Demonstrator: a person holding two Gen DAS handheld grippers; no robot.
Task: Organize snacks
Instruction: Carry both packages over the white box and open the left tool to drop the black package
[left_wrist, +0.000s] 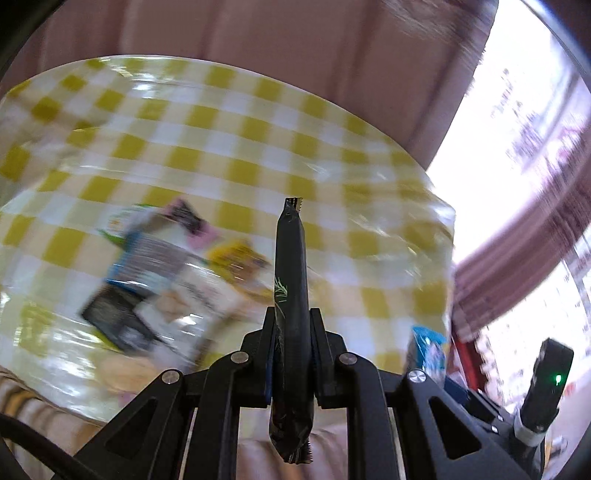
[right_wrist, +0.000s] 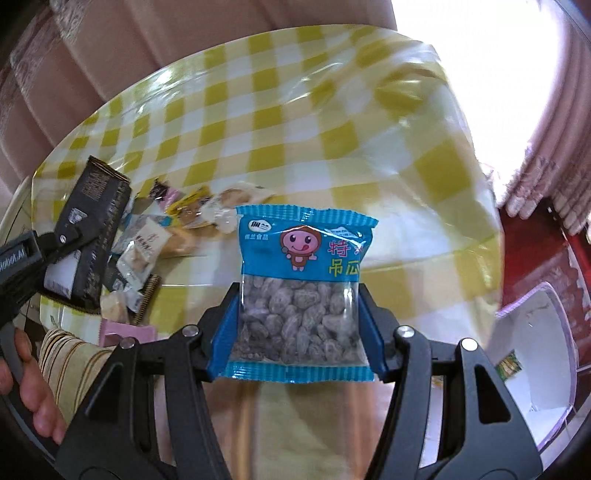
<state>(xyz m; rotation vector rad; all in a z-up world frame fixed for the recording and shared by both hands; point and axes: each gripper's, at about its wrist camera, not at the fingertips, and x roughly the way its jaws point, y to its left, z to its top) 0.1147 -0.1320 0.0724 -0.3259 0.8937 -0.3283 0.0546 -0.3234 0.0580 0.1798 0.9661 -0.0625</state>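
My left gripper (left_wrist: 291, 325) is shut on a slim black snack packet (left_wrist: 291, 273), seen edge-on and sticking out past the fingertips. The right wrist view shows that same black packet (right_wrist: 96, 229) lifted at the left. My right gripper (right_wrist: 299, 306) is shut on a blue packet (right_wrist: 301, 273) with a clear window full of grey-dusted seeds; its blue pads press on the packet's two sides. A heap of mixed snack packets (right_wrist: 166, 240) lies on the table's left part, blurred in the left wrist view (left_wrist: 159, 280). Both grippers hang above the table's near edge.
A round table under a yellow-and-white check cloth (right_wrist: 258, 110) fills both views. A white bin (right_wrist: 535, 350) stands low at the right, a small green packet (right_wrist: 509, 363) inside. A hand (right_wrist: 29, 387) and a striped cushion (right_wrist: 70, 354) are at the lower left. Pink curtains hang behind.
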